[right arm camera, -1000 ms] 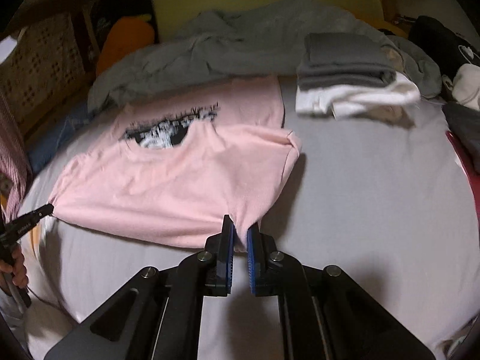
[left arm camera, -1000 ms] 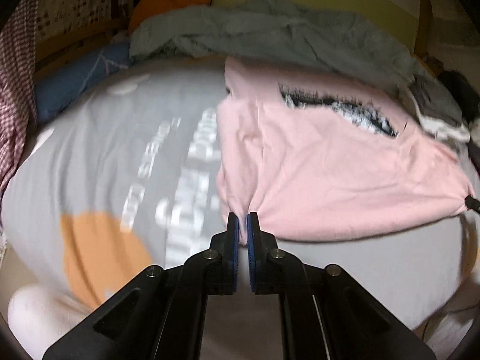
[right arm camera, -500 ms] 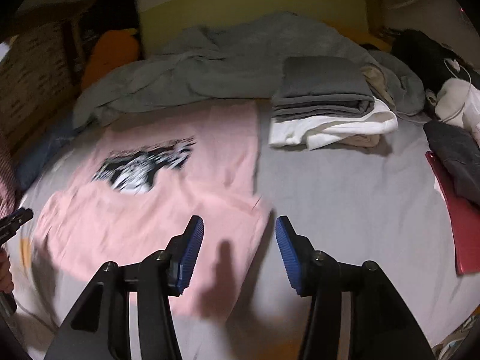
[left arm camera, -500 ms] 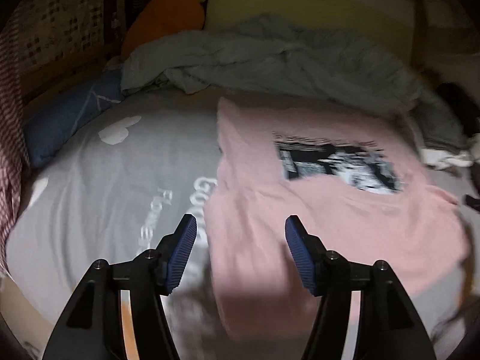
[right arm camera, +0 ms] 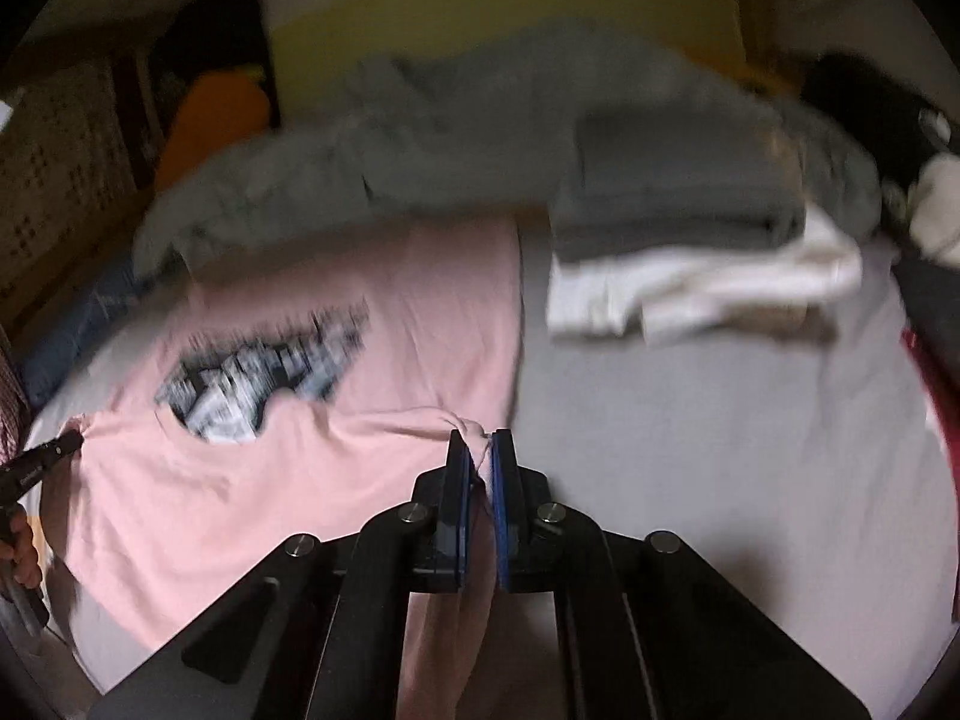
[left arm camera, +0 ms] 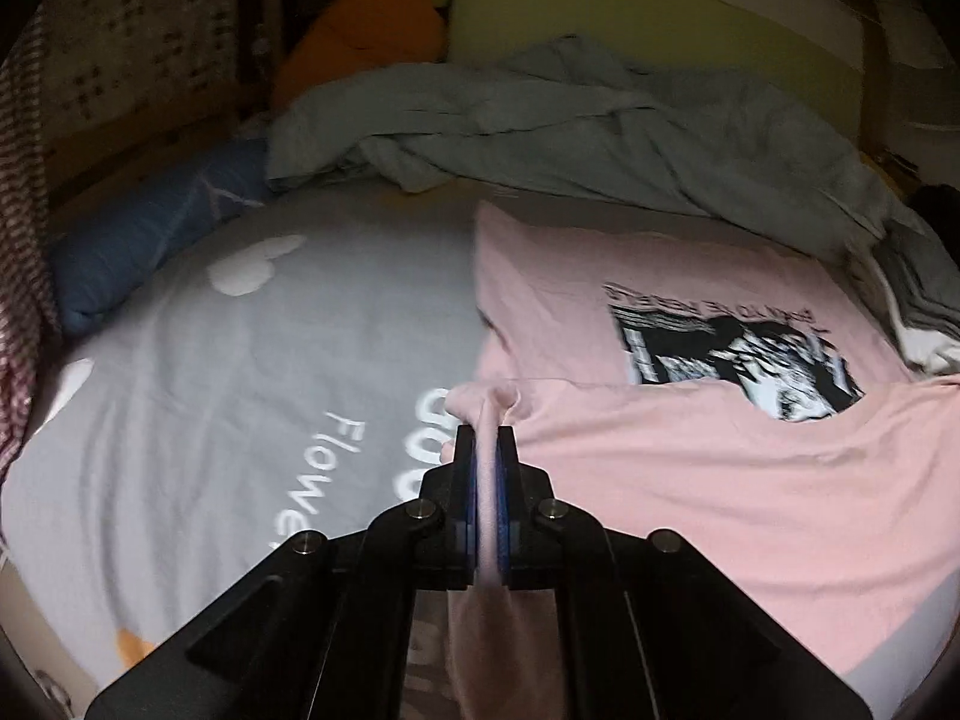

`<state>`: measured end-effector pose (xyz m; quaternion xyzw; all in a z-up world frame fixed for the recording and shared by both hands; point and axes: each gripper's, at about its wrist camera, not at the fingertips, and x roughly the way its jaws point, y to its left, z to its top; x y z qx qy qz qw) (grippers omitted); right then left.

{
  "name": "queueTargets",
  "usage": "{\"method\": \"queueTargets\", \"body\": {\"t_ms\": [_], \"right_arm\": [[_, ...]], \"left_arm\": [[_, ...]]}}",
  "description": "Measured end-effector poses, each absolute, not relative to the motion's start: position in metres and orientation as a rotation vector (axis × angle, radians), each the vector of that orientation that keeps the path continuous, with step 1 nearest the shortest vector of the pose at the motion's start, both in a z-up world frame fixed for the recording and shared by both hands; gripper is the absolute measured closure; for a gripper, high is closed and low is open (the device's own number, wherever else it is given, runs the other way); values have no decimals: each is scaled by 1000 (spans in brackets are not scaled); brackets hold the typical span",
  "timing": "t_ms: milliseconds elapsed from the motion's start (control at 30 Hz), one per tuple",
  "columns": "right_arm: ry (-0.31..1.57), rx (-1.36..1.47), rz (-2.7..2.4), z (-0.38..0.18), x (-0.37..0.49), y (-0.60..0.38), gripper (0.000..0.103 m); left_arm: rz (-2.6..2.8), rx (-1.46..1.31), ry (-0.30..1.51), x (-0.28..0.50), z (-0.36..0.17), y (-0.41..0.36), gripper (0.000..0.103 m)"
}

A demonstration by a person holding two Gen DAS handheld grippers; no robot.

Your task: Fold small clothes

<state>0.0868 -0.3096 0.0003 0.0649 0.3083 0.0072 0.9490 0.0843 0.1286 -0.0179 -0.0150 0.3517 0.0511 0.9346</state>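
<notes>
A pink T-shirt (left arm camera: 690,468) with a black-and-white print lies partly folded on the grey bed sheet (left arm camera: 240,396); it also shows in the right wrist view (right arm camera: 252,480). My left gripper (left arm camera: 486,438) is shut on the shirt's left folded edge, with pink cloth pinched between the pads. My right gripper (right arm camera: 478,441) is shut on the shirt's right folded edge. The left gripper's tip (right arm camera: 60,450) shows at the far left of the right wrist view, on the shirt's other corner.
A rumpled grey blanket (left arm camera: 570,126) lies along the back. A stack of folded grey and white clothes (right arm camera: 690,240) sits to the right of the shirt. A blue pillow (left arm camera: 138,240) and an orange cushion (left arm camera: 360,30) lie at the back left. Dark clothes (right arm camera: 870,96) lie far right.
One second ago both grippers were shut on the shirt, then they opened above it. Now both are shut again on new spots along the shirt's folded edge.
</notes>
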Motion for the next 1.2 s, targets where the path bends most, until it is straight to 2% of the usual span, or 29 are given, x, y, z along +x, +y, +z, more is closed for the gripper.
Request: {"method": "queueTargets", "body": {"t_ms": [67,167,267,300,333,367,400,467,500,533,633,733,833,933,1067,1200], "right_arm": [[645,92,-27,-1,98,-303,97],[779,67,-46,-30,124,-302,95],[817,157,-49,-45,124,-314,83],[805,183,-47,-40,119,-319,80],[787,199,-50,-36,113,-324,69],[757,214,-59,-30,104,-329,54],[720,227,-77,-24,93,-334,49],[670,246,-97,-13,73,-341,46],[652,260,-85,-8,65,-343,46],[638,275,-79,-5,58,-342,46],[604,311,-75,-3,34,-344,44],[562,270,-135,-4,17,-337,32],[435,172,-223,-1,6,-323,31],[403,53,-222,2,5,-309,17],[493,-15,-186,-6,9,-301,17],[595,69,-84,-14,14,-305,17]], "left_arm": [[135,-13,763,93,-29,133,98],[142,16,830,102,-48,134,91],[149,3,809,98,-42,137,83],[156,-9,790,95,-39,139,71],[169,-14,771,92,-35,141,56],[181,-16,746,88,-32,142,51],[179,-20,721,83,-28,142,48],[127,-24,685,73,-20,137,47],[96,-23,663,67,-15,132,43],[73,-20,637,62,-12,128,34],[-6,-4,542,41,-2,105,17],[-84,-2,492,26,1,80,3],[-122,34,473,16,-4,57,1],[-110,72,490,14,-16,43,1],[-101,96,545,18,-37,31,1],[-103,68,637,28,-56,25,1]]}}
